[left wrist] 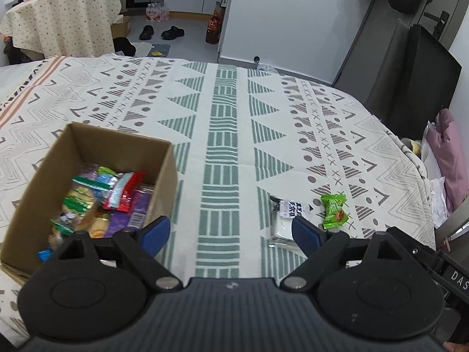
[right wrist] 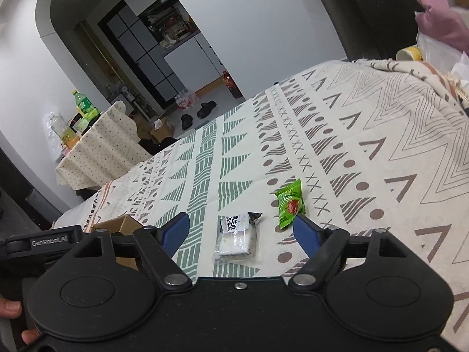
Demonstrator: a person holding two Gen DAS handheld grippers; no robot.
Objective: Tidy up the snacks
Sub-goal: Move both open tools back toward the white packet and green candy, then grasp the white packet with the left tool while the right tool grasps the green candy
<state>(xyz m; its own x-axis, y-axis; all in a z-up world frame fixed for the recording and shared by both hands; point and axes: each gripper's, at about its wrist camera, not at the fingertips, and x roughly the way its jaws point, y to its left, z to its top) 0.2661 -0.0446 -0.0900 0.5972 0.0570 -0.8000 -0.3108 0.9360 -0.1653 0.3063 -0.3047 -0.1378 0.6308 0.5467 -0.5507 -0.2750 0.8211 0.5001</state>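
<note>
Right wrist view: the right gripper (right wrist: 240, 228) has its jaws wide and empty, low over the patterned cloth (right wrist: 366, 152). The white snack packet (right wrist: 236, 239) lies flat between the blue pads, untouched; the green candy packet (right wrist: 288, 204) lies just beside the right-hand pad. In the left wrist view the left gripper (left wrist: 231, 233) is likewise wide and empty, with the cardboard box (left wrist: 96, 149), already holding many wrapped snacks, just beside its left-hand pad.

Judgement: 2 items remain outside the box; the step in hand is collection of the white packet. The next move calls for a descent over the packet, closure across its narrow width, then transfer to the box.

The surface is a cloth-covered bed or table; which, I cannot tell. Beyond it stand a dotted-cloth side table (left wrist: 61, 14) with bottles, shoes (left wrist: 161, 32) on the floor, and a dark door (left wrist: 381, 29).
</note>
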